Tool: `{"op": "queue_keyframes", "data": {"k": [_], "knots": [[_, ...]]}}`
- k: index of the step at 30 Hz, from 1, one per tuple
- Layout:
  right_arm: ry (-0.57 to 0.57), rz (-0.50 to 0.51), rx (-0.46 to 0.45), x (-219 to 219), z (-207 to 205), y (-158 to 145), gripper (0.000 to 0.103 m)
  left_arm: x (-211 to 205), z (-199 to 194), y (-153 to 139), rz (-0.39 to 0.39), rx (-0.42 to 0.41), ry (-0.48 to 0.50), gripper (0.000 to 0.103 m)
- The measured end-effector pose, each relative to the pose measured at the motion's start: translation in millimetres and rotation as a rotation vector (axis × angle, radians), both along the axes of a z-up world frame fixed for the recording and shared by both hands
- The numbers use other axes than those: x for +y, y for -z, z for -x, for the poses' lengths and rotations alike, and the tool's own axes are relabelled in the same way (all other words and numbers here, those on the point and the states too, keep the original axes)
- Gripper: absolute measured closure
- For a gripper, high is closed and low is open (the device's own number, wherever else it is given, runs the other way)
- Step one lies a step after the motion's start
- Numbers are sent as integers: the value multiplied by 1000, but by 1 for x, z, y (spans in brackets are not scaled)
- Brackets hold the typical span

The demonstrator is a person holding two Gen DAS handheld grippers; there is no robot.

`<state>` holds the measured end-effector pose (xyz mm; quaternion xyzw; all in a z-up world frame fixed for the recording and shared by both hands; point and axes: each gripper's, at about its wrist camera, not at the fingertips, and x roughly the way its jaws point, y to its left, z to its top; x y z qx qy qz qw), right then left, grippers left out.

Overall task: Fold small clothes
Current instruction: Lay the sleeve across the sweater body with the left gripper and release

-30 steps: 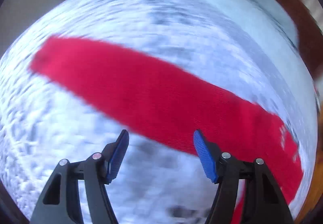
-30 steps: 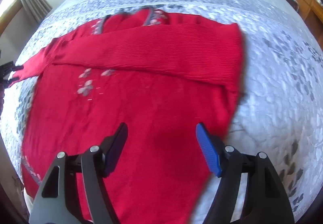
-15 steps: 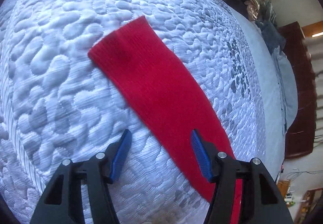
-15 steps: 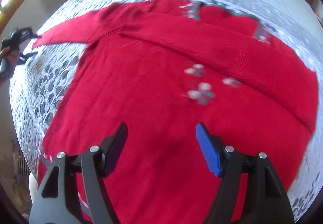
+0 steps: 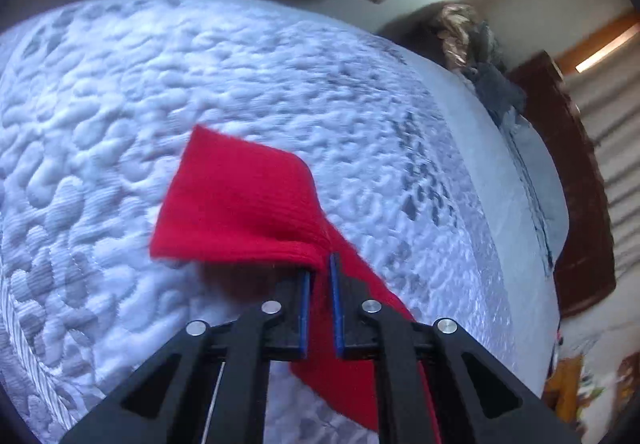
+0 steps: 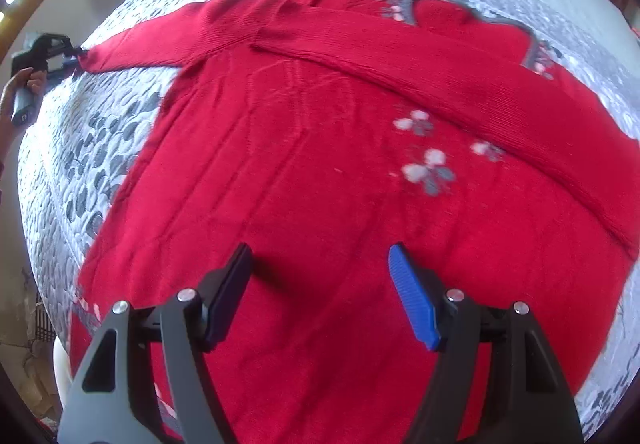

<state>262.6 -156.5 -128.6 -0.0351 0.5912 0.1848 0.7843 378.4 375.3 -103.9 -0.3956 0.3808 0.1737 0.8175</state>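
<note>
The red sweater's sleeve cuff [image 5: 240,203] is being clamped by the closing left gripper [image 5: 319,276]; above the sweater's body [image 6: 320,203], the right gripper [image 6: 320,284] is held wide, empty.

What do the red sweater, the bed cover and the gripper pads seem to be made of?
Red sweater: knitted yarn, probably wool or acrylic; fine ribs, matt, soft folds.
Bed cover: quilted fabric; puffy stitched pattern.
Gripper pads: blue, ridged, likely rubber or plastic.

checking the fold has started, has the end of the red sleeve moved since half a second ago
Yes. The sleeve end, flat on the quilted bedspread before, is now pinched in the closing left gripper and lifted off it.
</note>
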Motion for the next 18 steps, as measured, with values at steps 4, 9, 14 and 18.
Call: {"op": "queue_keyframes", "data": {"k": [4, 9, 14, 18], "knots": [[51, -9, -2, -24, 4, -3, 32, -109, -25, -32, -190, -13, 271, 94], [124, -28, -3, -57, 14, -6, 32, -240, -38, -35, -287, -19, 543, 94], [174, -25, -7, -84, 22, -10, 32, -352, -33, -19, -323, -16, 766, 92], [201, -19, -7, -98, 26, -11, 31, -410, -20, -2, -256, 24, 968, 63]]}}
